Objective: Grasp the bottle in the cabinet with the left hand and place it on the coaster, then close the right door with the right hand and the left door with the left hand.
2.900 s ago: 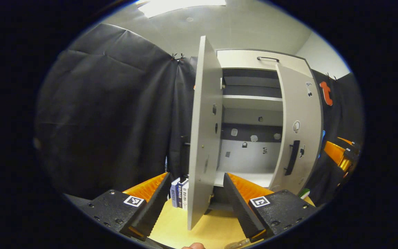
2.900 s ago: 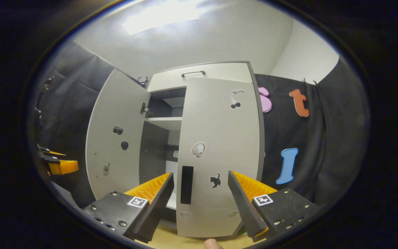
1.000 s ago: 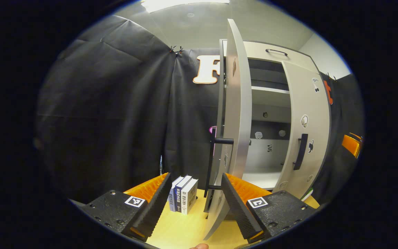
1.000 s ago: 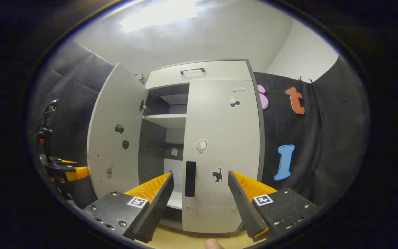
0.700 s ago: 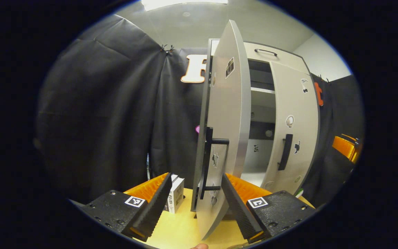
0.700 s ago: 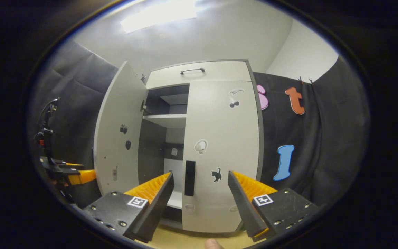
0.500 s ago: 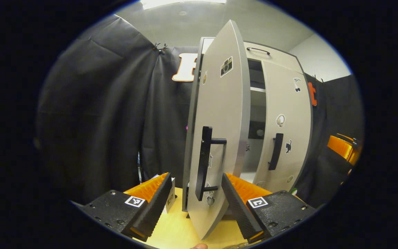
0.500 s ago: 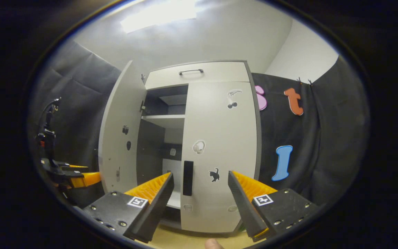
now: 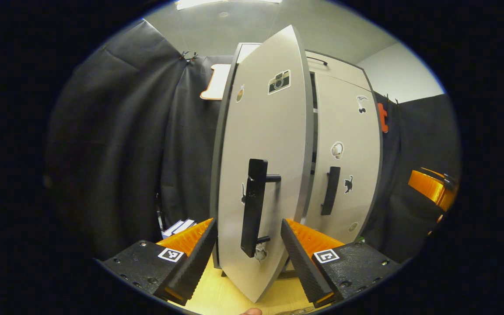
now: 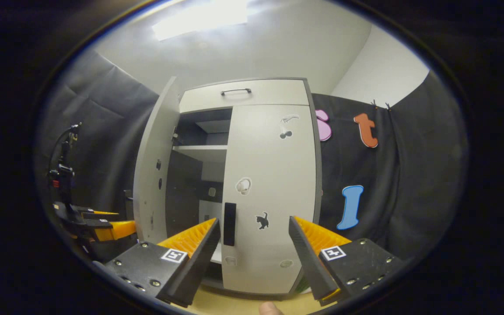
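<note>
Pale left door (image 9: 265, 144) ajar, right door (image 10: 271, 192) shut

The left door (image 9: 265, 144) and right door (image 10: 269, 175) are pale grey, each with a black handle (image 9: 253, 206) and small stickers, a black cat (image 10: 261, 220) among them; the cabinet (image 10: 190, 175) interior is dark grey with a white shelf (image 10: 201, 152); the bench (image 9: 221, 297) is yellow wood

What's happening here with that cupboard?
A person holding a gripper in each hand is closing a cabinet. The right door looks shut. The left door stands partly open, between the open jaws of the left gripper. The right gripper is open too, holding nothing.
</note>
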The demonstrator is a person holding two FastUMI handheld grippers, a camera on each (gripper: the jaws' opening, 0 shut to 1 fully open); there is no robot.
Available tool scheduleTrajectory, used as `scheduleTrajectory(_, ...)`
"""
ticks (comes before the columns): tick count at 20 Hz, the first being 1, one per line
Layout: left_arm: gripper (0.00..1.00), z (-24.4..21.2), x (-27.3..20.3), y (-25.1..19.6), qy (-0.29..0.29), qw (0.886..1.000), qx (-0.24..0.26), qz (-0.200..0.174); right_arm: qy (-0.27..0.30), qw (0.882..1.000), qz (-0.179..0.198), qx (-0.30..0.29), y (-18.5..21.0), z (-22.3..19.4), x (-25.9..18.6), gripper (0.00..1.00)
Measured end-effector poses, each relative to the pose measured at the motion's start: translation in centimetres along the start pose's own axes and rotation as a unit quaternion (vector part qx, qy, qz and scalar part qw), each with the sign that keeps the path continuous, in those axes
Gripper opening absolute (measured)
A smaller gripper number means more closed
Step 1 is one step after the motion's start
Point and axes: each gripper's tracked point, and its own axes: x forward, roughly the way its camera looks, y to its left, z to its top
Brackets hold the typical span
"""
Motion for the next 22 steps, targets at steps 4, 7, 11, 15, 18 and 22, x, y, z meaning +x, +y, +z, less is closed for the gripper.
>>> scheduleTrajectory(4,0.92,0.0,0.3,-1.6,0.0,1.0,0.003,-0.014,0.0,1.0,0.0,-0.001,-0.1,-0.1,-0.1,0.95)
scheduleTrajectory(7,0.92,-0.2,0.4,-2.0,0.003,1.0,0.004,-0.019,0.003,1.0,-0.001,-0.003,-0.3,-0.2,0.0,0.95)
scheduleTrajectory(11,0.92,-0.2,0.4,-2.1,0.004,1.0,0.002,-0.019,0.006,1.0,-0.002,-0.007,-0.3,-0.3,-0.2,0.95)
scheduleTrajectory(15,0.93,-0.1,0.2,-2.2,0.004,1.0,0.004,-0.019,0.007,1.0,-0.002,-0.007,-0.3,-0.4,-0.2,0.95)
scheduleTrajectory(18,0.92,-0.1,0.2,-2.3,0.004,1.0,0.006,-0.019,0.008,1.0,-0.001,-0.007,-0.3,-0.4,-0.3,0.95)
scheduleTrajectory(22,0.93,0.1,0.1,-2.4,0.001,1.0,0.007,-0.02,0.008,1.0,-0.001,-0.007,-0.4,-0.4,-0.3,0.95)
